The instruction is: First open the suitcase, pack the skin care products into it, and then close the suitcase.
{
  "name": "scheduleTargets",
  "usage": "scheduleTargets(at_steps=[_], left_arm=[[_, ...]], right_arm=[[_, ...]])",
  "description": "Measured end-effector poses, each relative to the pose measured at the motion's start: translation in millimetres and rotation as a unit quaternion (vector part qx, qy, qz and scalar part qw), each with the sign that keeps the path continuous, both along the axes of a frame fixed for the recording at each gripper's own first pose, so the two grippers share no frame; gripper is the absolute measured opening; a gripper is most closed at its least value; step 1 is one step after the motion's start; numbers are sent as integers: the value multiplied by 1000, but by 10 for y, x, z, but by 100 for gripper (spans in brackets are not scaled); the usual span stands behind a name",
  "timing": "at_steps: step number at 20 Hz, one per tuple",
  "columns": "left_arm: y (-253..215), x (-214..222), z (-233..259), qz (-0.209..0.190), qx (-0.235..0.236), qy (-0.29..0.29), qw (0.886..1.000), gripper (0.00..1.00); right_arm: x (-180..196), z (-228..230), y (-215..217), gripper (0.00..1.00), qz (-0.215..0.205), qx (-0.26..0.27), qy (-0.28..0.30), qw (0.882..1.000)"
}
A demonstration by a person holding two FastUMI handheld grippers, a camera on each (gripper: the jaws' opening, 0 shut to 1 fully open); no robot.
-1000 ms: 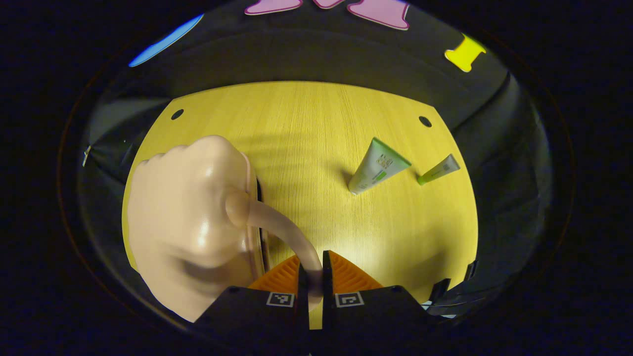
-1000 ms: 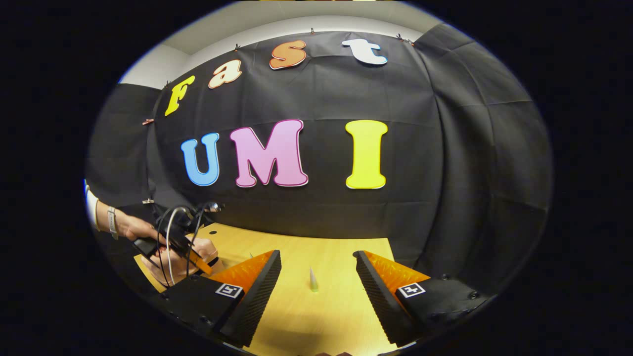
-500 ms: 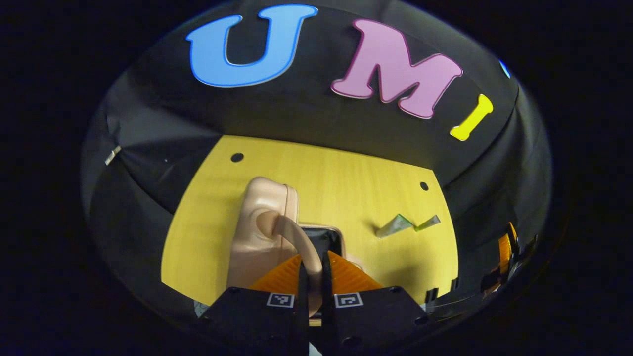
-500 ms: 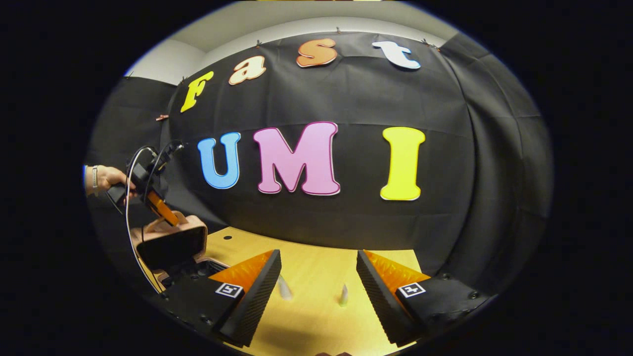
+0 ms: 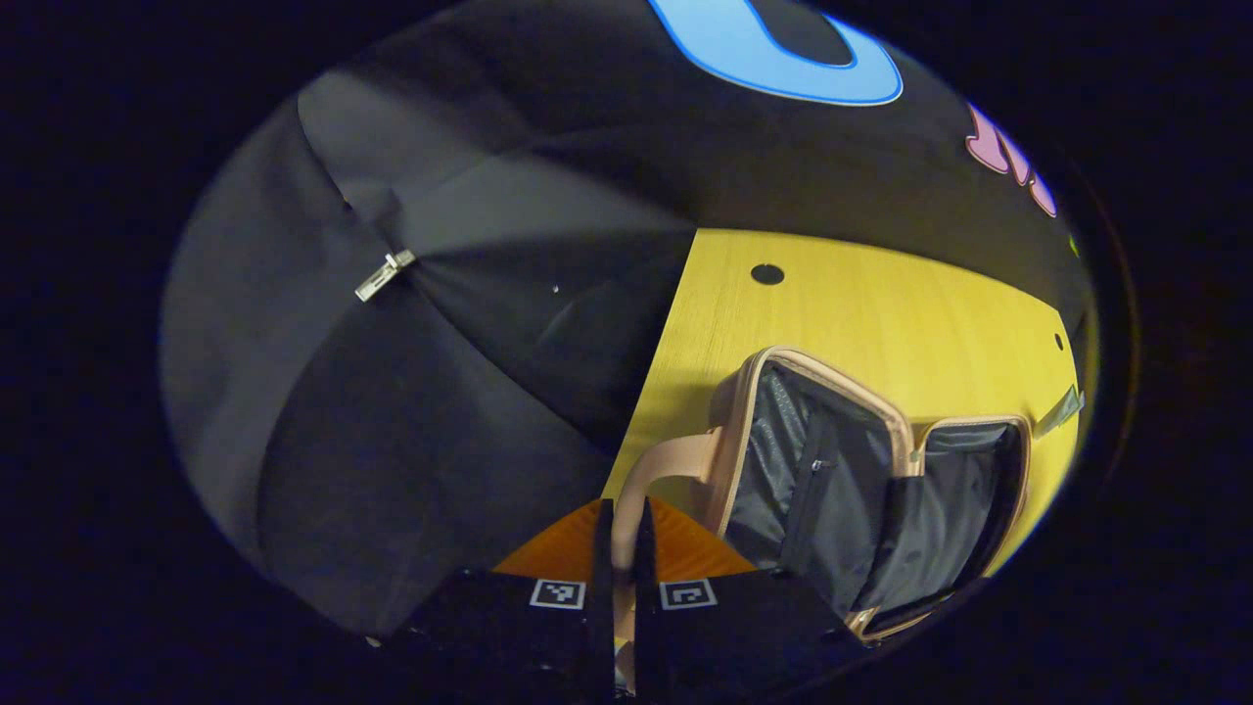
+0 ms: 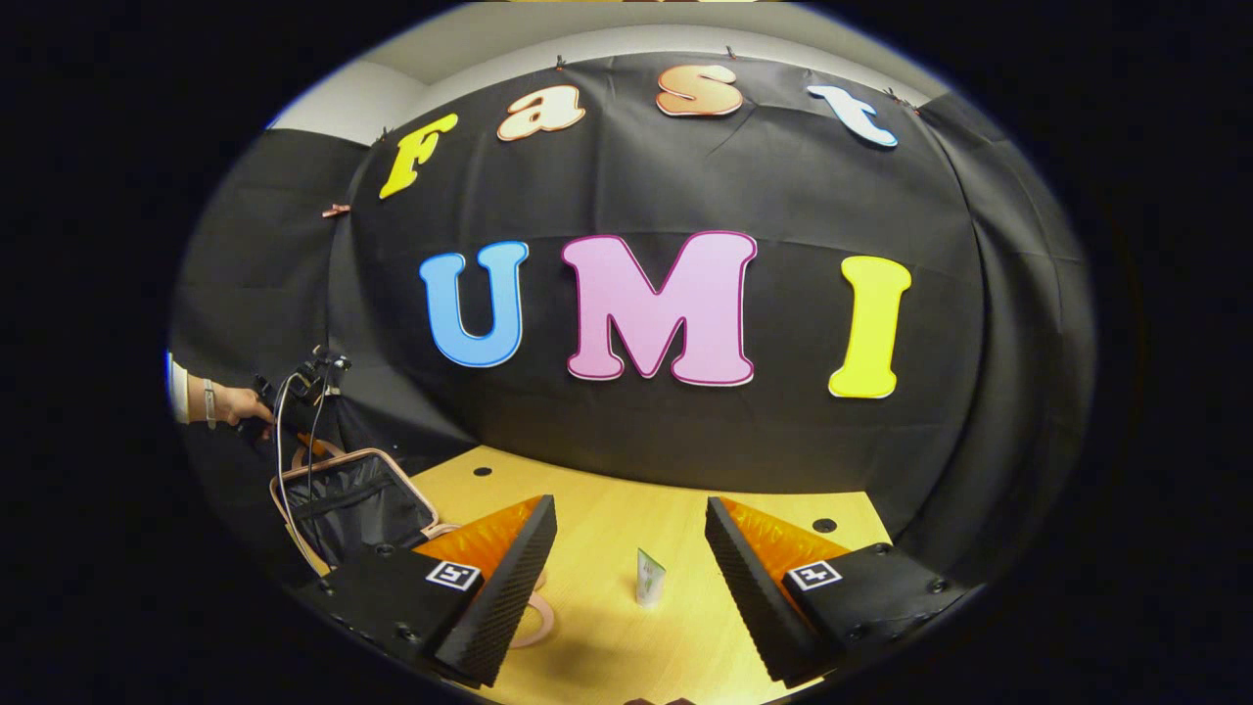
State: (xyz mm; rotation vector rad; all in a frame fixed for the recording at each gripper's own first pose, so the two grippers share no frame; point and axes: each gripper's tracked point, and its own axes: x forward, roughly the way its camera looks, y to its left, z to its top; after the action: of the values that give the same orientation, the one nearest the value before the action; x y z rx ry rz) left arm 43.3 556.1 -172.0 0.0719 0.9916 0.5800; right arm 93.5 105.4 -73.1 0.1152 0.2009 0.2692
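Left gripper view comes first. At the bottom, the left gripper has its two fingers pressed together on the pink handle of the suitcase. The handle curves up from between the fingers to the edge of the lid. The suitcase is open: the lid is swung back toward the gripper and its dark lining with a zipper faces the camera, and the other half lies beside it to the right, joined along the middle. The case rests on the yellow wooden table, close to the table's left edge. A small tube lies at the far right, near the corner of the case.

Right gripper view looks level over the table. The right gripper hovers above the table with its fingers spread wide apart and nothing between them. A small white and green tube stands on the table between the fingers, farther off and not touching them. At the left, a hand holds the left gripper with its cables just above the open suitcase, whose lid stands up with the dark lining visible
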Motion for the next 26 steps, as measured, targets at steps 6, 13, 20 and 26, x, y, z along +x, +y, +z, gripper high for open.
scheduleTargets(at_steps=[6, 13, 20, 26], left_arm=[[390, -105, -991, 27, -48, 64, 996, 21], [197, 350, -577, -62, -30, -33, 997, 74], [-1433, 1051, 952, -222, 23, -256, 941, 97], [-4115, 1009, 1607, -387, -99, -377, 836, 96]], right_arm=[[-138, -146, 50, 97, -46, -22, 46, 998], [-110, -128, -49, 97, -87, -16, 46, 995], [-70, 2, -266, 97, -124, -52, 5, 991], [36, 133, -538, 96, -135, -70, -23, 988]])
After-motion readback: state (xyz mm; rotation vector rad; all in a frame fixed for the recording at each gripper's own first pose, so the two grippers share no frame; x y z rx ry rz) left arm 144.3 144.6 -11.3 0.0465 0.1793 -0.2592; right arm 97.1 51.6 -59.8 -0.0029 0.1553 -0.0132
